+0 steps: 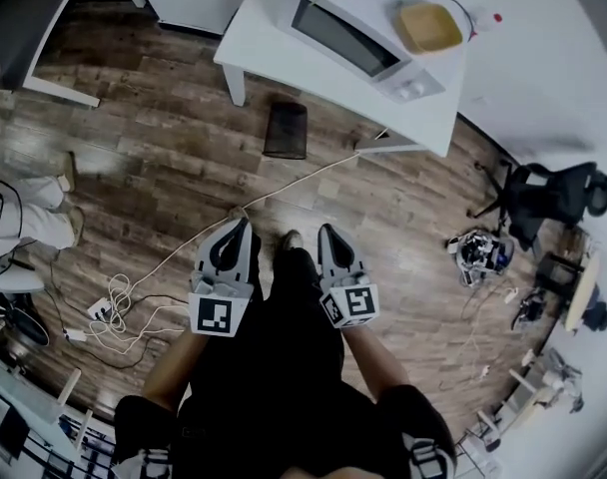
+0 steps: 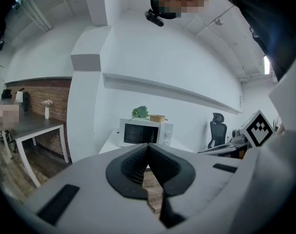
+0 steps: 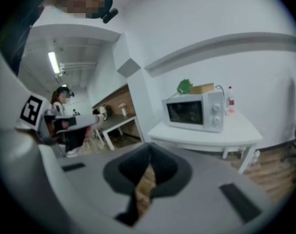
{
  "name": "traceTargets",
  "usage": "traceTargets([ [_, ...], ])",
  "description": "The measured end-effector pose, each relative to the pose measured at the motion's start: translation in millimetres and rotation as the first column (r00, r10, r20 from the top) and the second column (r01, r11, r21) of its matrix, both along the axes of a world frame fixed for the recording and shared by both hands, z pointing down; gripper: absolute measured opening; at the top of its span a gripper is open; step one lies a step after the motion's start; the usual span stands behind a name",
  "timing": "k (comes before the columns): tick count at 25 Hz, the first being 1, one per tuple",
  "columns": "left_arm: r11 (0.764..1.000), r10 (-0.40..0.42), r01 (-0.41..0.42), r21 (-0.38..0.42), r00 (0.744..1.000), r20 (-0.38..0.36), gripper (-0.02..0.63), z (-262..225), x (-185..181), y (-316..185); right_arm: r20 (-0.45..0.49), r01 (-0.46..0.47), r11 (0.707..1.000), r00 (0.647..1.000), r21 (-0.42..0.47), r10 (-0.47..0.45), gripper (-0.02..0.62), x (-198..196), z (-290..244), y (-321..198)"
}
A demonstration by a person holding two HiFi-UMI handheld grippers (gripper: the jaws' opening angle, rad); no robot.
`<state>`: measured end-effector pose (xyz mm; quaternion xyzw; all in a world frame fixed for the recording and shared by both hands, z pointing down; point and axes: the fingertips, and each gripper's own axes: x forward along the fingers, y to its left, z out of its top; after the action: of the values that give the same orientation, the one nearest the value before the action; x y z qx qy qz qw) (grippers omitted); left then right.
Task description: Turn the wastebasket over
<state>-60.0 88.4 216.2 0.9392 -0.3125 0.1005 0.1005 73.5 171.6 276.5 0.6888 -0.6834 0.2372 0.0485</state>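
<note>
Head view showed the wastebasket [image 1: 286, 130] on the floor just beside the table [image 1: 259, 28] leg. Left gripper [image 1: 243, 228] and right gripper [image 1: 327, 232] were both clenched empty, well short of the table, probably just approaching.

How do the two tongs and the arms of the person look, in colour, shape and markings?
The left tongs and the right tongs have light grey shells that narrow to a point, with black ribbed pads inside. Each carries a cube with black-and-white square markers at its rear. The forearms are bare; the person wears dark clothes.
</note>
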Motion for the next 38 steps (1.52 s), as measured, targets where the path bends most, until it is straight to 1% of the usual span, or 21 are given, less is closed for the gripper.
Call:
traceTargets([
  [3, 0.999, -0.033, 0.033, -0.021, 0.999, 0.008, 0.031, 14, 8, -8, -0.001, 0.034, 0.999, 0.999, -0.023, -0.034, 0.032, 10, 22, -12],
  [5, 0.997, -0.073, 0.074, -0.030, 0.997, 0.014, 0.031, 24, 12, -18, 0.000, 0.066, 0.997, 0.998, -0.042, -0.066, 0.032, 16, 40, -22],
  [6, 0.995, -0.093, 0.093, -0.029, 0.996, 0.017, 0.031, 29, 15, -23, 0.004, 0.084, 0.995, 0.996, -0.052, -0.084, 0.032, 20, 50, -28],
  [9, 0.993, -0.122, 0.122, -0.004, 0.991, 0.062, 0.031, 48, 27, -38, 0.025, 0.135, 0.988, 0.991, -0.081, -0.133, 0.032, 29, 81, -45],
  [10, 0.990, -0.138, 0.139, -0.007, 0.988, 0.067, 0.031, 54, 31, -42, 0.034, 0.150, 0.984, 0.988, -0.094, -0.148, 0.032, 32, 92, -50],
  [12, 0.984, -0.172, 0.174, -0.038, 0.983, 0.064, 0.031, 67, 37, -49, 0.055, 0.176, 0.976, 0.984, -0.125, -0.171, 0.032, 35, 115, -56],
  [15, 0.982, -0.180, 0.183, -0.050, 0.981, 0.072, 0.031, 85, 48, -54, 0.070, 0.197, 0.965, 0.980, -0.173, -0.188, 0.032, 45, 156, -66],
  [17, 0.982, -0.179, 0.182, -0.040, 0.981, 0.068, 0.031, 97, 58, -58, 0.055, 0.203, 0.957, 0.979, -0.209, -0.196, 0.032, 53, 187, -71],
  [20, 0.980, -0.190, 0.192, -0.045, 0.981, 0.047, 0.031, 117, 69, -61, 0.036, 0.208, 0.941, 0.978, -0.266, -0.205, 0.032, 62, 237, -72],
  [24, 0.980, -0.190, 0.192, -0.060, 0.981, 0.037, 0.031, 144, 77, -60, 0.008, 0.224, 0.914, 0.972, -0.337, -0.235, 0.032, 70, 306, -66],
  [27, 0.980, -0.186, 0.188, -0.067, 0.982, 0.038, 0.031, 164, 75, -59, -0.015, 0.220, 0.897, 0.970, -0.384, -0.244, 0.032, 75, 355, -61],
  [32, 0.975, -0.209, 0.210, -0.075, 0.978, 0.021, 0.031, 199, 68, -66, -0.013, 0.182, 0.872, 0.978, -0.454, -0.210, 0.032, 81, 438, -56],
  [35, 0.977, -0.198, 0.199, -0.077, 0.980, 0.013, 0.031, 215, 70, -65, -0.023, 0.167, 0.853, 0.979, -0.494, -0.204, 0.034, 86, 483, -49],
  [38, 0.981, -0.178, 0.178, -0.074, 0.984, 0.006, 0.031, 231, 71, -67, -0.013, 0.155, 0.832, 0.981, -0.533, -0.192, 0.035, 88, 528, -46],
])
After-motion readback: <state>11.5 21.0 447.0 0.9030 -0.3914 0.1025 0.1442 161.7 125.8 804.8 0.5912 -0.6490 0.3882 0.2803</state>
